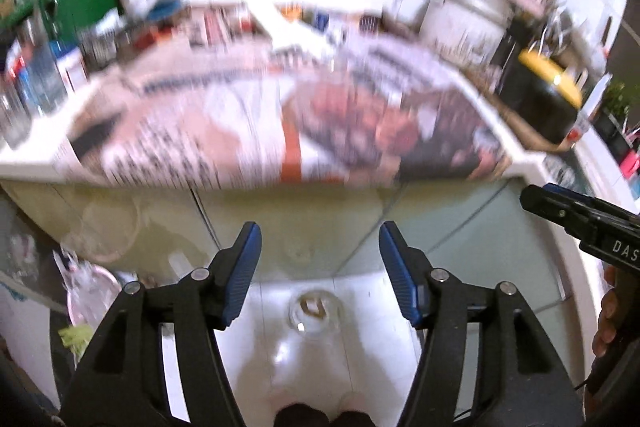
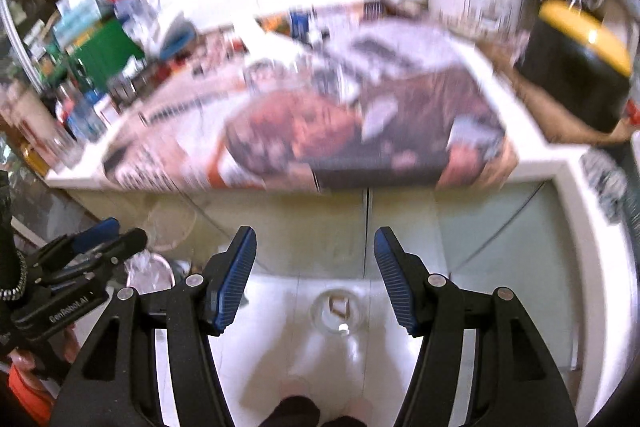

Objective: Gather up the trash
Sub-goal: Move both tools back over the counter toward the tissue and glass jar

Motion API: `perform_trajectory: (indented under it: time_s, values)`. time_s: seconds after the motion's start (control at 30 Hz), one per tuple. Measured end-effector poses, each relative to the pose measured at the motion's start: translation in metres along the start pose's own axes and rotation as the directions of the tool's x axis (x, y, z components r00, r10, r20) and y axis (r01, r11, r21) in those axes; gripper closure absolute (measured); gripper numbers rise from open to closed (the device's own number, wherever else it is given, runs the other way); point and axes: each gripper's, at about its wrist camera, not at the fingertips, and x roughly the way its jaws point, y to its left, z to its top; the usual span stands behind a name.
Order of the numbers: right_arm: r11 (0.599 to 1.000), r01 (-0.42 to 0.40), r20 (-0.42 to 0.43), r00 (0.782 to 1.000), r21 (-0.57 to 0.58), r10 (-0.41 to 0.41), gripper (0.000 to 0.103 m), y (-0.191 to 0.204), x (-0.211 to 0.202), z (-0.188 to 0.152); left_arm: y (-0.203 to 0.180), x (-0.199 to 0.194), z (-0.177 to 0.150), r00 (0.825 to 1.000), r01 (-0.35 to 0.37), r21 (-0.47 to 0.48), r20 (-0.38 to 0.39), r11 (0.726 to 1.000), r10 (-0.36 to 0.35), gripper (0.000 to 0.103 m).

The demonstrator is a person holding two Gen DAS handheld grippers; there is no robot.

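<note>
The left claw point(image 1: 320, 247) stands open with nothing between its blue pads, and the right claw point(image 2: 316, 251) beside it is open and empty too; both hang in front of the pale cupboard doors point(image 1: 300, 211), angled down toward the white floor point(image 2: 400, 367). Down there, between the fingers in both views, sits a small clear glass jar point(image 1: 314, 313) with something brownish inside, a scrap perhaps, too small to name. The counter point(image 2: 532, 147) above is spread with newspaper point(image 1: 280, 131), blurred, and I cannot pick out loose rubbish on it. At the left, low by the cupboard, there is crumpled clear plastic point(image 1: 86, 279) and a green scrap point(image 1: 74, 337), which look to me like the likeliest trash. Such wrapping should be feather-light, soft and slippery, crushing under any pinch, so I would take it by a bunched fold, not a flat face. The jar, if it counts, is hard, smooth and breakable; its rim or narrow side seems the safest hold.
</note>
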Motion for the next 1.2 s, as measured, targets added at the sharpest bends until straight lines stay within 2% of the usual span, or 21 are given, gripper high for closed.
perform_trajectory:
  time_s: [0.13, 0.23, 0.37, 0.47, 0.7, 0.9, 1.07, 1.2]
  values:
    - [1.0, 0.022, 0.078, 0.997, -0.008, -0.021, 0.042, 0.02, -0.03, 0.019, 0.006, -0.047, 0.03, 0.995, 0.012, 0.03, 0.098, 0.999, -0.015, 0.037]
    - [0.999, 0.051, 0.152, 0.987, -0.013, -0.048, 0.038, 0.035, -0.054, 0.028, 0.013, -0.074, 0.043, 0.986, 0.003, 0.056, 0.164, 0.998, -0.012, 0.029]
    - [0.997, 0.072, 0.212, 0.975, -0.008, -0.069, 0.036, 0.044, -0.071, 0.043, 0.017, -0.095, 0.058, 0.974, 0.01, 0.048, 0.226, 0.999, -0.021, 0.014]
    - [0.998, 0.07, 0.241, 0.968, -0.005, -0.067, 0.036, 0.044, -0.075, 0.054, 0.018, -0.098, 0.071, 0.971, 0.014, 0.042, 0.238, 0.999, -0.024, 0.011]
    - [0.999, 0.052, 0.276, 0.96, -0.015, -0.045, 0.036, 0.033, -0.06, 0.088, 0.015, -0.081, 0.105, 0.966, -0.037, 0.037, 0.259, 0.999, 0.026, 0.009]
    - [0.998, 0.006, 0.269, 0.963, -0.059, 0.01, 0.036, 0.005, -0.034, 0.131, 0.012, -0.048, 0.147, 0.96, -0.09, -0.053, 0.261, 0.995, 0.101, 0.008]
    - [0.993, -0.032, 0.231, 0.971, -0.114, 0.058, 0.036, -0.019, -0.007, 0.17, 0.01, -0.012, 0.184, 0.96, -0.127, -0.148, 0.231, 0.981, 0.159, 0.008]
    - [0.98, -0.104, 0.148, 0.981, -0.167, 0.129, 0.036, -0.033, 0.029, 0.194, 0.008, 0.015, 0.204, 0.954, -0.176, -0.19, 0.21, 0.966, 0.215, 0.009]
